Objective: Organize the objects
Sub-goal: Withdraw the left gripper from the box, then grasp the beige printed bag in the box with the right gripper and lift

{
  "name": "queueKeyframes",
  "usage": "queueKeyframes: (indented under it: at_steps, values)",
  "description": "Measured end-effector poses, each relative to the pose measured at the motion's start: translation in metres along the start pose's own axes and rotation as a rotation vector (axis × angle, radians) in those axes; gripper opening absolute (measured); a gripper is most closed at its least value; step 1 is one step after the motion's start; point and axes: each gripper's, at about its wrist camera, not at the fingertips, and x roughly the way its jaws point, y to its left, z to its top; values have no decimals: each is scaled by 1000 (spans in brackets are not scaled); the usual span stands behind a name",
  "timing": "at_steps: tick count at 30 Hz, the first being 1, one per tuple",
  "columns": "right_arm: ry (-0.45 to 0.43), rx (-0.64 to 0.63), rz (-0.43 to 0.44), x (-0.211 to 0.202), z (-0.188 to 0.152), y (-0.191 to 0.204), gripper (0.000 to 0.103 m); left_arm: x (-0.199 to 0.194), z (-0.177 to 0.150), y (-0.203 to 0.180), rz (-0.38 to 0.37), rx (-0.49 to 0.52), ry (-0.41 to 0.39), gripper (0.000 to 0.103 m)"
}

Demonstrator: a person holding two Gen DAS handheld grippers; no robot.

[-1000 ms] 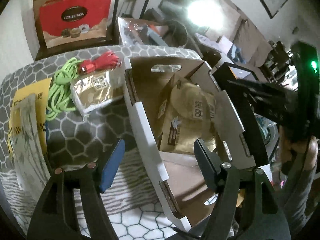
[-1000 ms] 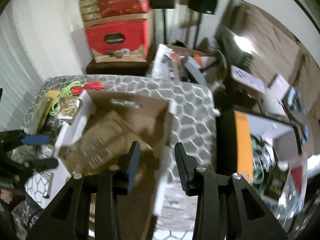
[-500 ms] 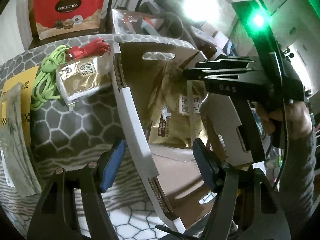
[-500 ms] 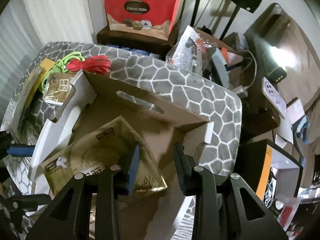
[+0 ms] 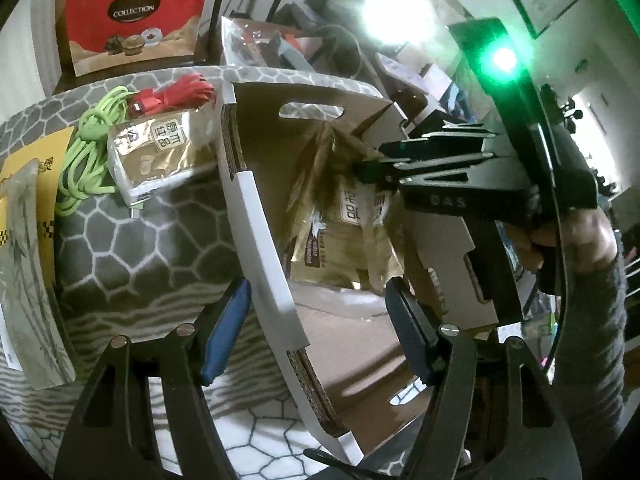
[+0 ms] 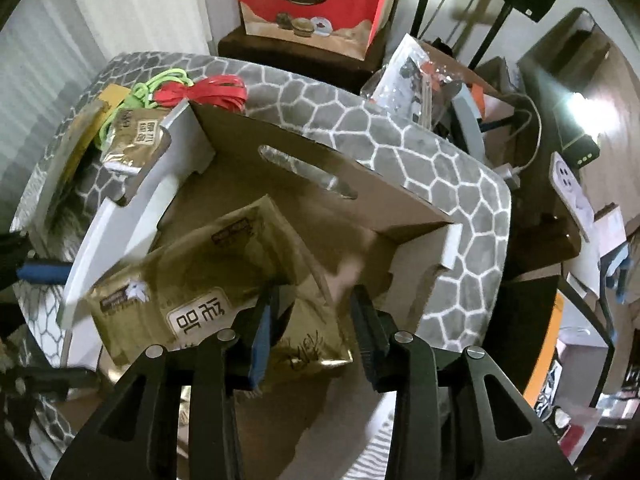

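Note:
An open cardboard box [image 5: 256, 216] stands on the grey hexagon-patterned table [image 5: 132, 236]; it also shows in the right wrist view [image 6: 304, 168]. A gold foil packet [image 5: 352, 236] lies inside it, also seen in the right wrist view [image 6: 224, 280]. My right gripper [image 6: 312, 328] is open, its fingers just above that packet inside the box. My left gripper [image 5: 316, 328] is open and empty, straddling the box's near white wall. A second gold packet [image 5: 160, 156], a green cord [image 5: 88, 152] and a red cord [image 5: 180, 92] lie on the table left of the box.
A yellow packet [image 5: 32, 168] and a grey bamboo-print packet [image 5: 24, 280] lie at the table's left edge. A red "Collection" box [image 5: 132, 12] stands behind the table. Cluttered boxes and cables [image 6: 440, 80] sit beyond the table's right side.
My right gripper has come down into the box and now hovers over the gold packet. The left gripper has stayed at the box's near wall.

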Motion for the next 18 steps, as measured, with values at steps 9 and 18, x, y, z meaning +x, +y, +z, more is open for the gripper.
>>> queueKeyframes:
  at_steps: [9,18]
  values:
    - [-28,153,10,-9,-2,-16,7,-9,2,4,27,-20,-32,66]
    - [-141,369,58,-61,-3,-27,6,-32,21,-7,19,-15,-84,66]
